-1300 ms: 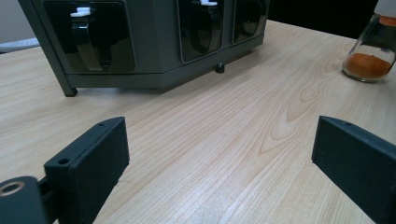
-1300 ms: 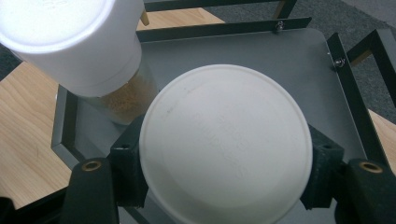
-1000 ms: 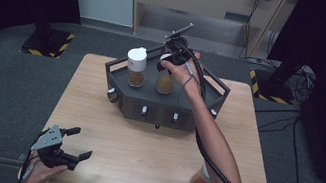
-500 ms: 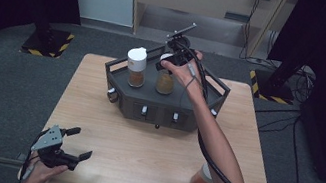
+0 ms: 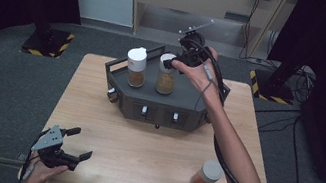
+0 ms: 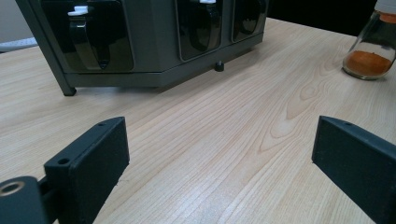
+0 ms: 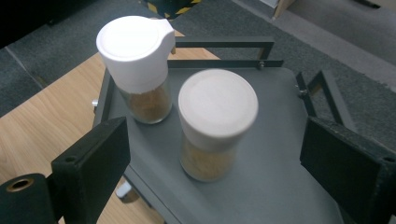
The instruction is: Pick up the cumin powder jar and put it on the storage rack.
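The right gripper point(image 5: 172, 64) hovers just above and beside the jar point(image 5: 166, 74) with the flat white cap, which stands upright on the top of the grey rack point(image 5: 158, 106). Its jaws have just been opening and now stand wide apart, released; in the right gripper view the jar point(image 7: 215, 122) sits between and below the 2 black jaws, untouched by either, with clear gaps on both sides. The jar holds a tan powder in its lower part.

Just beside it, to the left in the high view, a second jar point(image 5: 136, 66) stands upright on the same rack top, with a taller white cap that has a small spout lip; in the right gripper view this second jar point(image 7: 137, 65) is close to the first but not touching it. A thin black rail point(image 7: 219, 42) runs along the far edge of the rack.

The left gripper point(image 5: 70, 152) rests low at the near left corner of the table point(image 5: 139, 158), held in the left hand point(image 5: 37, 173), well apart from the rack. Its jaws are spread wide with nothing between them, bare wood showing in the gap in the left gripper view.

A third jar point(image 5: 205, 177) with orange powder stands on the table near the right forearm, well apart from the rack; the left gripper view shows it point(image 6: 371, 53) at the upper right.
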A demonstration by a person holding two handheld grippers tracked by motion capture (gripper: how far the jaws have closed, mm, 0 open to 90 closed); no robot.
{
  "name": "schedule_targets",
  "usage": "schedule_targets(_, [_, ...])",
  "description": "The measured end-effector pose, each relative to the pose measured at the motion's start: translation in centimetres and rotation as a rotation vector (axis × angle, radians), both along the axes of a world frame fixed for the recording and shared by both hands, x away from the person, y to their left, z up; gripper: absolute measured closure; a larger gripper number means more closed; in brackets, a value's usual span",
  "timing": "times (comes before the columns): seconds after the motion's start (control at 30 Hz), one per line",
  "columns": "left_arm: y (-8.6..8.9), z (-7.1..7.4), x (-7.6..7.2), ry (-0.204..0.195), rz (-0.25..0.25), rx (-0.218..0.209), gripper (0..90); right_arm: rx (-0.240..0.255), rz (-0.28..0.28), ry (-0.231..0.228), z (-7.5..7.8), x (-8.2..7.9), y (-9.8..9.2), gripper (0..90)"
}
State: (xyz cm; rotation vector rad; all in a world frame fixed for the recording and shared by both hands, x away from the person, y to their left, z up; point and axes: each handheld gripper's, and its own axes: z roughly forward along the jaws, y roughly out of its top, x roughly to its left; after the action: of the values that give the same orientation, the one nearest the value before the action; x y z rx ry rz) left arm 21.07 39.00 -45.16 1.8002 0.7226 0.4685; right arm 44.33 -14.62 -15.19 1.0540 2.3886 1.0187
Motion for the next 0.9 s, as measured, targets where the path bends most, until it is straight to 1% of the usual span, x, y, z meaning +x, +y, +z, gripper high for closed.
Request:
schedule_targets(0.07, [0.0, 0.0, 0.0, 0.000, 0.000, -0.002, 3.0, -0.004, 0.006, -0.020, 0.1, -0.8, -0.8, 7.8])
schedule_targets(0.13, [0.0, 0.0, 0.0, 0.001, 0.000, 0.000, 3.0, 0.004, 0.009, -0.028, 0.2, -1.5, -1.7, 7.7])
schedule_targets(0.37, [0.0, 0.0, 0.0, 0.003, 0.002, 0.002, 3.0, 0.026, 0.012, -0.081, -0.1, -4.5, -4.8, 6.8])
schedule_targets(0.6, [-0.1, 0.0, 0.0, 0.003, 0.002, 0.003, 3.0, 0.043, 0.013, -0.125, -0.9, -7.6, -7.6, 6.6])
schedule_targets(0.77, [-0.1, 0.1, 0.0, 0.003, 0.004, 0.004, 3.0, 0.058, 0.014, -0.143, -1.7, -9.7, -9.3, 6.3])
schedule_targets(0.87, [-0.1, 0.1, -0.1, 0.003, 0.006, 0.003, 3.0, 0.061, 0.009, -0.168, -2.2, -11.2, -10.4, 6.3])
schedule_targets(0.9, [-0.1, 0.1, -0.1, 0.003, 0.006, 0.004, 3.0, 0.069, 0.007, -0.175, -2.4, -11.6, -10.8, 6.3])
